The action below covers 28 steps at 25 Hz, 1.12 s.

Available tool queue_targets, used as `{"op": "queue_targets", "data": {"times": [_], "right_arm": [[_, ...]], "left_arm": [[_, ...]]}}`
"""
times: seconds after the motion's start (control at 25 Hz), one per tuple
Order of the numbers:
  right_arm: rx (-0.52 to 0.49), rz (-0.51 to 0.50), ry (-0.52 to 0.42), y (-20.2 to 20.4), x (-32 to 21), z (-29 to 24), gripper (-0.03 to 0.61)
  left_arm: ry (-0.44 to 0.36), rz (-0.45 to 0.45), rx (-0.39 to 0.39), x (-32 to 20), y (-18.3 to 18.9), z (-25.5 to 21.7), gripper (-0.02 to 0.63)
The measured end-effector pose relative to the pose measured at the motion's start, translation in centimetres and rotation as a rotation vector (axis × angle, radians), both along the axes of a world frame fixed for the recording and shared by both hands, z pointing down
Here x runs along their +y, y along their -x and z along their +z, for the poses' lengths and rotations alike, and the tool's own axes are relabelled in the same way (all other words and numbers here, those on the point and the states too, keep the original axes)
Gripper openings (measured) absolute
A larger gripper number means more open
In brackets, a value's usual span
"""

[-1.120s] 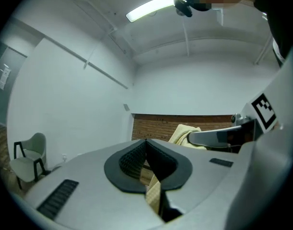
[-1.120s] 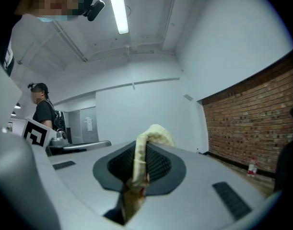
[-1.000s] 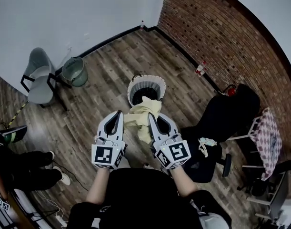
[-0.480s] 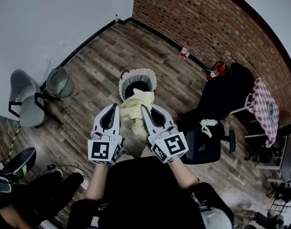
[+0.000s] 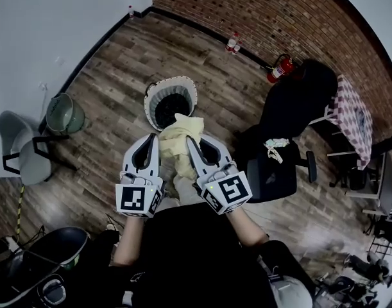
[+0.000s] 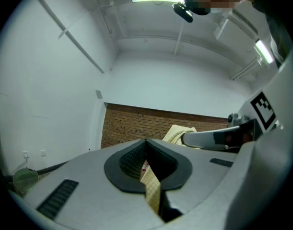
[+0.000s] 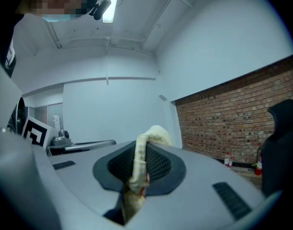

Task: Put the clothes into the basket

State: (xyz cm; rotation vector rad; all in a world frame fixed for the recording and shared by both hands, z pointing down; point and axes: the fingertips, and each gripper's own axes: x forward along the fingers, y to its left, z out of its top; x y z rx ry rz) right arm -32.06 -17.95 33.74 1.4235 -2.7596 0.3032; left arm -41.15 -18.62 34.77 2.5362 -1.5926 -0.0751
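Observation:
A pale yellow garment (image 5: 176,140) hangs bunched between both grippers in the head view, just short of the round basket (image 5: 154,95) with its white rim and dark inside. My left gripper (image 5: 156,136) is shut on one edge of the garment (image 6: 152,188). On the other side my right gripper (image 5: 188,138) is shut on a rolled fold of the garment (image 7: 136,169). Both point level, side by side, over the wooden floor. In the left gripper view the right gripper's jaw shows at the right with yellow cloth (image 6: 177,133) behind it.
A black office chair (image 5: 272,172) with a white rag (image 5: 272,147) on it stands right of me. A fire extinguisher (image 5: 280,67) leans at the brick wall. A green bucket (image 5: 63,114) and a grey chair (image 5: 19,149) stand at the left. A checkered cloth (image 5: 355,117) lies far right.
Both grippers have carried the garment forward and a little down, nearer the basket. The view has swung, so the bucket and grey chair sit further left and lower.

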Motion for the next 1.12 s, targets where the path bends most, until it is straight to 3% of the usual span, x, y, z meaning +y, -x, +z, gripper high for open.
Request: {"op": "queue_targets", "data": {"times": [0.28,0.64,0.84,1.12], "right_arm": [[-0.021,0.021,0.056,-2.3,-5.9,2.8,0.044],[-0.041,-0.021,0.101,-4.5,-12.9,5.7,0.044],[-0.03,-0.029,0.131,-4.7,-15.7,7.8,0.044],[-0.005,0.0,0.182,-4.6,-18.3,11.3,0.044]], "left_arm": [[0.076,0.011,-0.002,-4.7,-2.5,2.5,0.014],[0.11,-0.039,-0.026,-10.7,-4.0,4.3,0.014],[0.176,-0.04,-0.015,-12.8,-4.5,7.0,0.014],[0.206,-0.03,0.011,-16.4,-4.1,10.0,0.014]]}}
